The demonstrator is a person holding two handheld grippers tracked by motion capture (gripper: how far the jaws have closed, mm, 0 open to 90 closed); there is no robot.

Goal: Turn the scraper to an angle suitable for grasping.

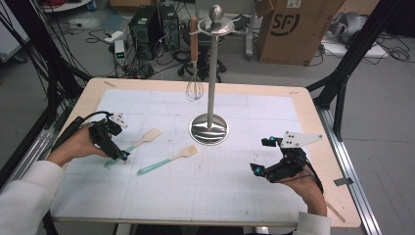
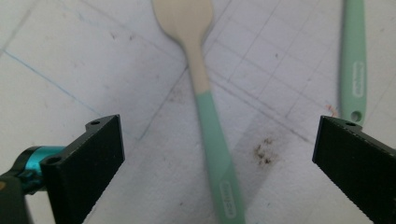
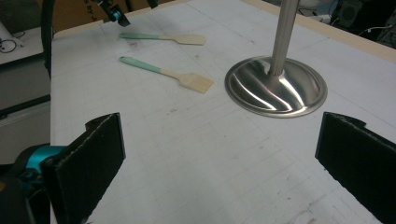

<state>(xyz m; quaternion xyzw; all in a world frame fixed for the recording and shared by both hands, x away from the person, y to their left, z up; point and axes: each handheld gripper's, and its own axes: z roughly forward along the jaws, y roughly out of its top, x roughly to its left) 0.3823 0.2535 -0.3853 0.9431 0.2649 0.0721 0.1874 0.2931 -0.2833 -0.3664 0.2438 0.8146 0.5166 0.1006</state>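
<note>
I count two mint-handled utensils lying on my worktop (image 1: 313, 147): one spoon (image 1: 133, 147) at the left and one slotted spatula (image 1: 169, 159) just right of it. One steel stand (image 1: 210, 88) rises at the far middle, and one whisk (image 1: 194, 73) hangs from it. I hold two tongs, the left tongs (image 1: 123, 155) and the right tongs (image 1: 259, 155).

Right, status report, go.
Left gripper open over spoon, not gripping. Right gripper open, idle near stand. Spatula beside spoon, apart.

Two green-handled spatulas (image 3: 163, 38) lying left of steel stand base (image 3: 275, 87), open fingers (image 3: 91, 163) in foreground
</note>
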